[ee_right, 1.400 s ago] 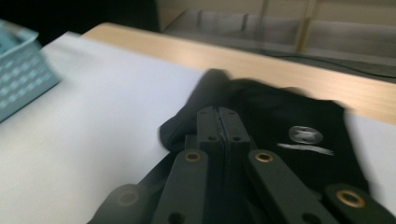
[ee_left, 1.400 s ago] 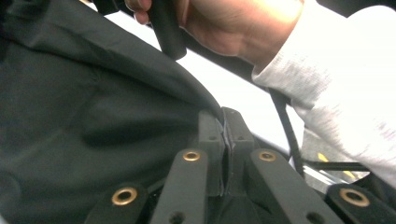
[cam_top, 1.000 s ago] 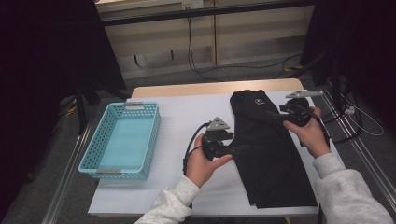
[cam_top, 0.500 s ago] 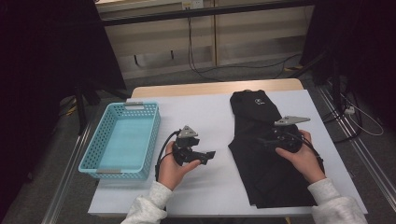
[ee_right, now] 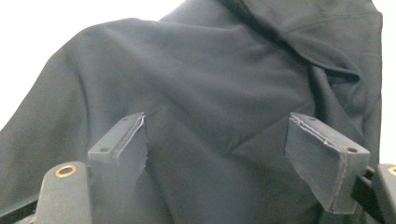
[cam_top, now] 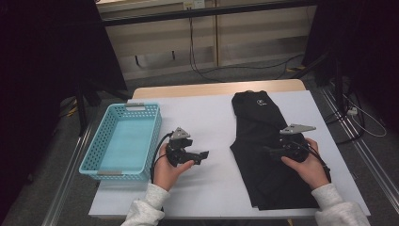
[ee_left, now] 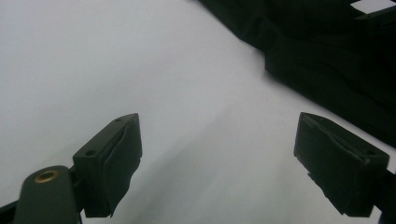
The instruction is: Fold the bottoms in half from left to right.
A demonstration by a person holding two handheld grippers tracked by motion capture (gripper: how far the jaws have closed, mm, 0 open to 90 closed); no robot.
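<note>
A black garment (cam_top: 258, 123) lies folded lengthwise on the right half of the white table (cam_top: 207, 113). My left gripper (cam_top: 203, 155) sits low over bare table left of the garment and points right toward it. Its jaws have just been opening and stand open with nothing between them (ee_left: 233, 158); the garment's edge (ee_left: 327, 60) lies beyond. My right gripper (cam_top: 269, 151) hovers over the garment's middle and points left. Its jaws have also just been opening and stand open (ee_right: 217, 158) above the dark cloth (ee_right: 210, 84), with the pads apart from it.
A light blue perforated basket (cam_top: 155, 136) stands empty at the table's left side. Cables (cam_top: 362, 117) hang off the right edge. Bare white table lies between the basket and the garment.
Both hands have come down and back toward the person. The left gripper moved left, off the garment's edge onto bare table. The right gripper moved from the garment's far right side to its middle.
</note>
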